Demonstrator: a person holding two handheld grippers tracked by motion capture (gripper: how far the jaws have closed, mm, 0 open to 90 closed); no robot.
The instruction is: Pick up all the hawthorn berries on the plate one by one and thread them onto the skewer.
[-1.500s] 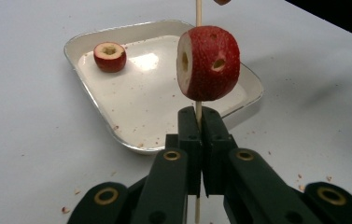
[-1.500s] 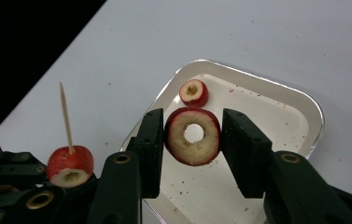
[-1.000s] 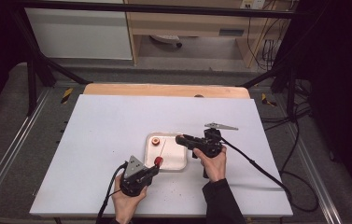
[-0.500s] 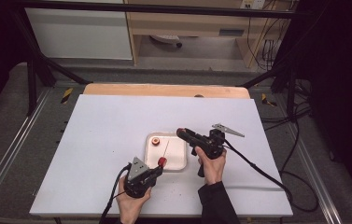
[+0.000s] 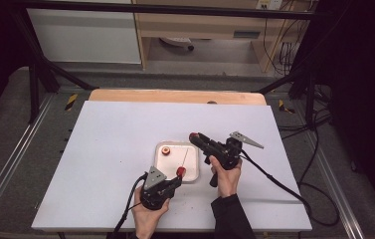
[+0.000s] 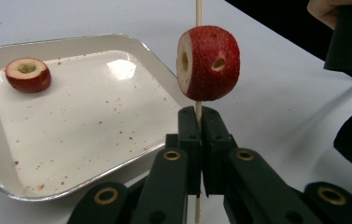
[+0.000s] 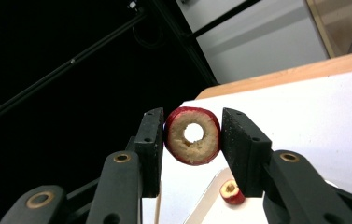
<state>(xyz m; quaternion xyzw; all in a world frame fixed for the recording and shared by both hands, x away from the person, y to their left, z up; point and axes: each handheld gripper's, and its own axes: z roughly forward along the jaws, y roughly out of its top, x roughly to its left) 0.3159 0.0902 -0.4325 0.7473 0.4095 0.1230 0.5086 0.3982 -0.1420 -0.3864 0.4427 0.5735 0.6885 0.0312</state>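
My left gripper (image 6: 198,121) is shut on a thin wooden skewer (image 6: 198,11) that stands upright between its jaws. A red cored fruit piece (image 6: 208,63) is threaded on the skewer just above the jaw tips. In the high view this gripper (image 5: 176,178) is at the near edge of the white tray (image 5: 191,175), with the skewered fruit (image 5: 180,172) over the tray's rim. My right gripper (image 7: 192,140) is shut on a second red fruit ring (image 7: 193,135), held in the air with its cored hole facing the camera. In the high view it (image 5: 195,137) hovers over the tray's far right corner. Another fruit piece (image 5: 165,151) lies in the tray.
The tray (image 6: 5,184) sits mid-table on a white board (image 5: 100,149) and is speckled with red crumbs. A wooden strip (image 5: 175,95) runs along the table's far edge. Cables trail from both grippers toward the near and right edges.
The left gripper and its skewered fruit have shifted slightly right, toward the tray's near edge. The right gripper has turned a little in place, its tip lifting with the fruit ring.
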